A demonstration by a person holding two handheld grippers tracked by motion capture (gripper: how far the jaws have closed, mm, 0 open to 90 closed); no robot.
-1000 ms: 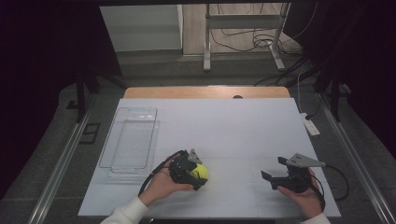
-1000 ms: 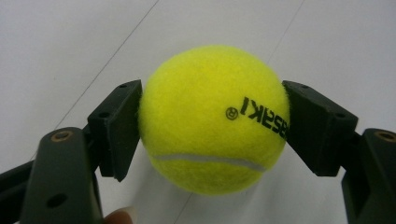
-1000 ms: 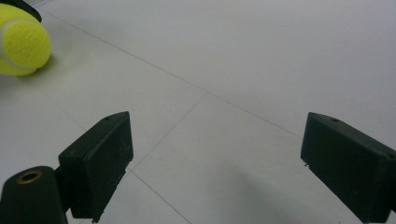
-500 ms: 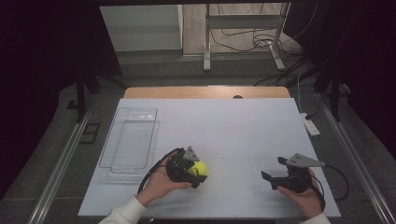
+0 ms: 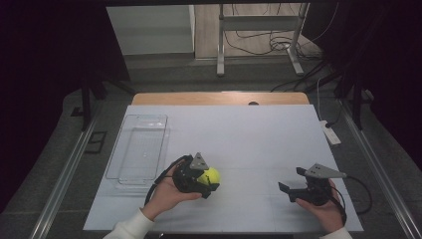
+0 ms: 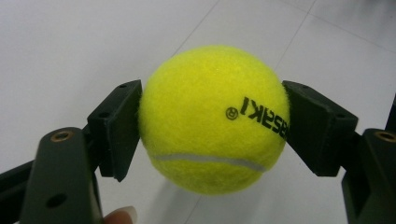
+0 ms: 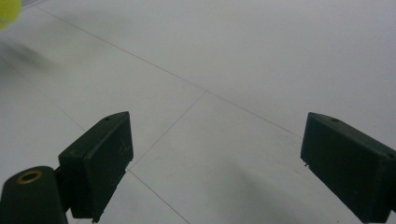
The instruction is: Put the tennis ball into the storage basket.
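Currently your left hand-held gripper [image 5: 208,180] pinches the ball [image 5: 210,176], one pad pressed to each side; in the left gripper view the ball [image 6: 212,119] sits squarely between the pads, black lettering facing the camera, with its shadow on the counter [image 6: 70,46] below it. On the high view the ball lies toward 7 o'clock of the counter [image 5: 249,134], just off the near right corner of the clear tray [image 5: 139,152], which sits at 9 o'clock. Your right hand-held gripper [image 5: 291,183] rests at 5 o'clock, well apart from the ball, jaws spread with nothing between them; bare counter [image 7: 224,70] shows between its pads.
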